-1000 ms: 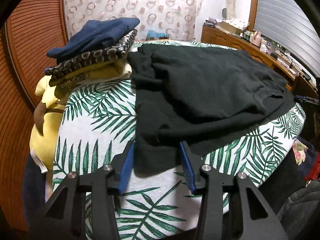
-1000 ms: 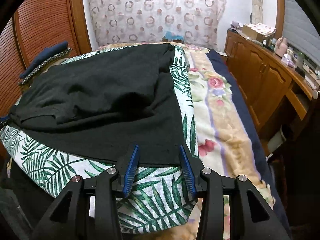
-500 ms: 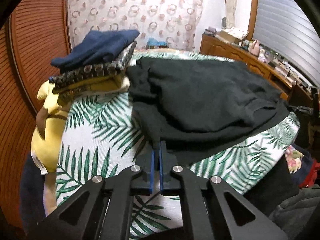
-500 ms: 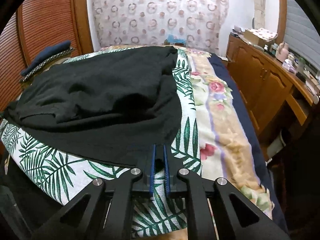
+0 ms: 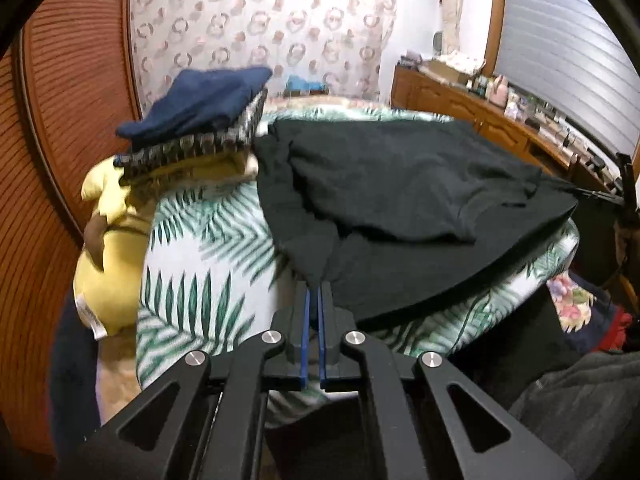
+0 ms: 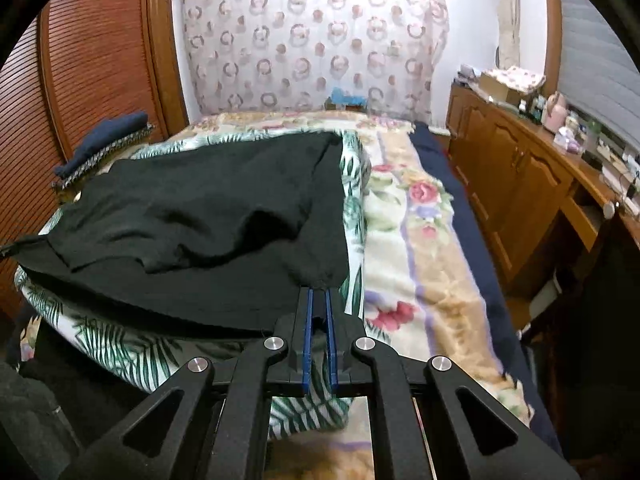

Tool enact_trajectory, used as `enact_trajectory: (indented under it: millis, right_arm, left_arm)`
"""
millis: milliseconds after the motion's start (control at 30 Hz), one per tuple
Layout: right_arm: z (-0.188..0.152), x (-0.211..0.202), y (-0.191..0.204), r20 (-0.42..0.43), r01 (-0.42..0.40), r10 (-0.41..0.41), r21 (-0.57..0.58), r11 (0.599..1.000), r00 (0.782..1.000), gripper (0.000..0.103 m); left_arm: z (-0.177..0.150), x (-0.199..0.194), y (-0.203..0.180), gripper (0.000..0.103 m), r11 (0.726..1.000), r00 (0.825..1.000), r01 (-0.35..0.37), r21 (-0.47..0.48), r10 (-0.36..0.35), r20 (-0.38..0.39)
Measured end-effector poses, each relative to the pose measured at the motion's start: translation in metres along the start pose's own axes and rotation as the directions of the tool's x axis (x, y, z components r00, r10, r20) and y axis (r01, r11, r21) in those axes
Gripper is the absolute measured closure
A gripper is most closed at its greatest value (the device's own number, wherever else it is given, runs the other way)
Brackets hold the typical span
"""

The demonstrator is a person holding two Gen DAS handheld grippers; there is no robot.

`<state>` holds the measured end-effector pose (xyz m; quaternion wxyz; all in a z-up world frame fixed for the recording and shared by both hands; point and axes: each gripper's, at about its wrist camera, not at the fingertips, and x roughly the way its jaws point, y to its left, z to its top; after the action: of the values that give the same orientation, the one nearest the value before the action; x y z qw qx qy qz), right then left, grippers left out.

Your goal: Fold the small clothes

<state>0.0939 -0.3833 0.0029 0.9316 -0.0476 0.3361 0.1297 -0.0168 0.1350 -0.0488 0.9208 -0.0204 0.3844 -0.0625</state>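
Note:
A black garment [image 5: 408, 200] lies partly folded on a palm-leaf print cloth [image 5: 200, 264] on the bed. My left gripper [image 5: 313, 286] is shut on the garment's near left corner and lifts it a little. The same garment [image 6: 200, 216] shows in the right wrist view, where my right gripper [image 6: 318, 290] is shut on its near right corner. The hem stretches between the two grippers.
A stack of folded clothes [image 5: 196, 120], navy on top, sits at the far left beside a yellow plush toy [image 5: 108, 264]. A floral blanket [image 6: 424, 248] covers the bed's right side. A wooden dresser [image 6: 520, 184] stands along the right wall, a wooden wardrobe [image 6: 92, 64] on the left.
Both grippers closed on the garment's near hem corners, then pulled back and up, lifting the edge off the leaf cloth.

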Motion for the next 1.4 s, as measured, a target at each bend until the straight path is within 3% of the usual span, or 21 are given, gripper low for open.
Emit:
enact_trajectory:
  millis: [167, 433, 533, 600, 667, 800, 833, 867, 967, 1400]
  right_arm:
    - [-0.016, 0.011, 0.002, -0.058, -0.004, 0.004, -0.004, 1.0, 0.998, 0.097]
    - [-0.01, 0.004, 0.001, -0.043, -0.013, 0.013, 0.018, 1.0, 0.999, 0.097]
    - [-0.01, -0.002, 0.002, -0.02, -0.013, 0.014, 0.017, 1.0, 1.0, 0.097]
    - [-0.009, -0.005, 0.005, -0.005, -0.01, 0.01, 0.014, 1.0, 1.0, 0.097]
    - [-0.008, -0.008, 0.007, 0.012, -0.012, 0.012, 0.009, 1.0, 1.0, 0.096]
    - [-0.008, -0.009, 0.015, 0.043, -0.007, 0.006, 0.006, 1.0, 0.999, 0.077]
    - [-0.008, -0.008, 0.016, 0.047, -0.011, 0.011, 0.006, 1.0, 0.999, 0.067]
    - [-0.008, -0.007, 0.017, 0.051, -0.013, 0.013, 0.006, 1.0, 0.999, 0.06]
    - [-0.01, -0.001, 0.017, 0.056, -0.026, 0.025, 0.007, 1.0, 0.998, 0.057]
    - [0.009, 0.053, 0.019, 0.003, -0.042, 0.042, 0.069, 0.997, 0.999, 0.056]
  left_arm:
    - [-0.011, 0.005, 0.0, 0.099, 1.0, 1.0, -0.001, -0.002, 0.001, -0.031]
    - [-0.011, -0.002, -0.001, 0.096, 1.0, 1.0, -0.013, 0.006, 0.014, -0.021]
    - [-0.005, -0.008, -0.007, 0.069, 1.0, 1.0, -0.006, 0.019, 0.006, 0.011]
    - [-0.001, -0.009, -0.009, 0.06, 1.0, 1.0, -0.002, 0.027, 0.002, 0.026]
    - [0.003, -0.006, -0.012, 0.057, 0.999, 1.0, 0.0, 0.033, -0.001, 0.031]
    - [0.013, 0.005, -0.017, 0.029, 0.999, 1.0, -0.001, 0.043, -0.001, 0.03]
    - [0.015, 0.009, -0.018, 0.025, 0.999, 1.0, 0.011, 0.038, -0.012, 0.025]
    - [0.017, 0.013, -0.019, 0.025, 0.999, 1.0, 0.017, 0.035, -0.018, 0.024]
    - [0.023, 0.02, -0.022, 0.025, 0.999, 1.0, 0.01, 0.032, -0.011, 0.029]
    - [0.057, 0.057, -0.025, 0.025, 0.999, 0.998, 0.053, -0.011, -0.053, 0.023]
